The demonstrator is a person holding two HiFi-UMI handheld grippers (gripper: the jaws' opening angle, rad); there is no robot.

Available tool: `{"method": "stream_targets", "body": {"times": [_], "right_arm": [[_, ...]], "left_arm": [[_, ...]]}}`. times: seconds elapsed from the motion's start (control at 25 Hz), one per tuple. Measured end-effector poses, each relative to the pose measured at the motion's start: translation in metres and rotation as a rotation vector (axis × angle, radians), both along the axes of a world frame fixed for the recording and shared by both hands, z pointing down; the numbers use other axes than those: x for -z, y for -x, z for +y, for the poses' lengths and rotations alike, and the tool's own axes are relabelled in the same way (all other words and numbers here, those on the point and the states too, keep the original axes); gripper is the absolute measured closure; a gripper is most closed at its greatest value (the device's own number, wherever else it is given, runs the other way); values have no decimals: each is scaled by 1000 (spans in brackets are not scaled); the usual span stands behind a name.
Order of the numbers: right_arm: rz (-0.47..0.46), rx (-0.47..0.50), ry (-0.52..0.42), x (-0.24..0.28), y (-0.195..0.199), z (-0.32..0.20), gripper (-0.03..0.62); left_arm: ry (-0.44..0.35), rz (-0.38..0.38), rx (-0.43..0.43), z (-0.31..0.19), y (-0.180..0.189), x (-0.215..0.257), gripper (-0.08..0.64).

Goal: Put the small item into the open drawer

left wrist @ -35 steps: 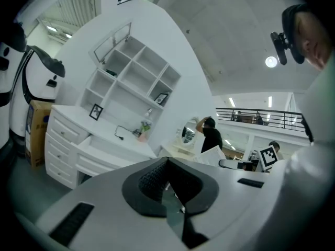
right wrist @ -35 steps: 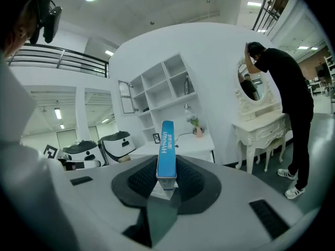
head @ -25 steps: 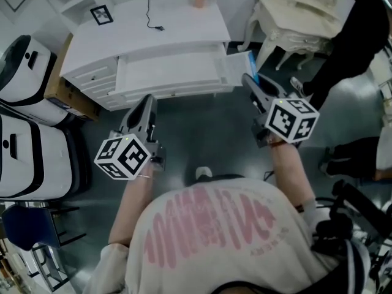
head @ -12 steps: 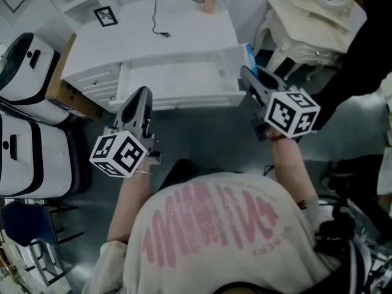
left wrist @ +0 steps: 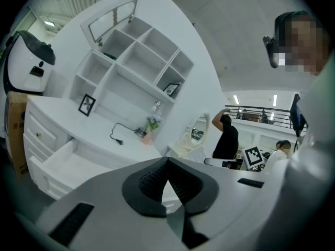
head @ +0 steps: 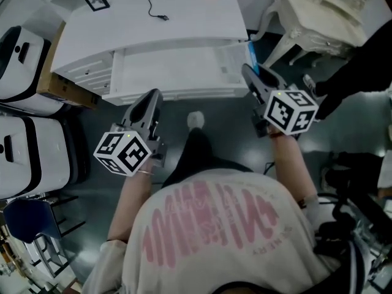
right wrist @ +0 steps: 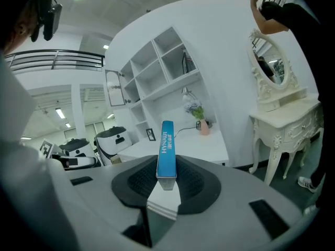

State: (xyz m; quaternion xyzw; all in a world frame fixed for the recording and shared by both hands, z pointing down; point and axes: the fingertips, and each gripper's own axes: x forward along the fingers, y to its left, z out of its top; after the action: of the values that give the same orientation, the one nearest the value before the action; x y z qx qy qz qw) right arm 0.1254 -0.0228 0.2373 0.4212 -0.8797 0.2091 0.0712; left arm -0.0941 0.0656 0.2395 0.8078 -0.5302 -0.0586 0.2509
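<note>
Nearest us, the right gripper [right wrist: 166, 181] has its jaws clamped on the small item, a slim blue box [right wrist: 166, 148] held on edge with its long end reaching out past the pads. The left gripper [left wrist: 167, 178] has its jaws together with nothing between them; in the head view it hangs low on its own side, short of the furniture, and we judge it is best kept there.

A little farther out, the head view shows the right gripper [head: 250, 78] just off the right front corner of the open drawer [head: 171, 72] and not yet over it. The step in hand, as we read it, is the carry-in. We would bring the box leftward and forward so that it passes above the drawer's front wall [head: 177, 94] rather than into the side wall. Because the free end of the box leads, we should watch that end — not the pads.

Once over the bare drawer floor, we would lower the box until it is close to the bottom and lay it nearly flat. Only then should the jaws part, so that it settles instead of dropping and skidding.

Beyond the drawer, the desk top [head: 184, 17] overhangs its back part and carries a loose cable [head: 153, 5]. Staying toward the front half keeps us clear of both.
</note>
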Motion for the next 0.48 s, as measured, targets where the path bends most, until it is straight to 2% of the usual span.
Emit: {"method": "stream_targets", "body": {"times": [0.28,0.48], "right_arm": [[59,9,94,-55,15,-30,491],[106,62,141,-81,36,-52,491]], "left_arm": [[54,17,-22,-51,5,-39,531],[83,30,-63,-87,-1,-55,531]]}}
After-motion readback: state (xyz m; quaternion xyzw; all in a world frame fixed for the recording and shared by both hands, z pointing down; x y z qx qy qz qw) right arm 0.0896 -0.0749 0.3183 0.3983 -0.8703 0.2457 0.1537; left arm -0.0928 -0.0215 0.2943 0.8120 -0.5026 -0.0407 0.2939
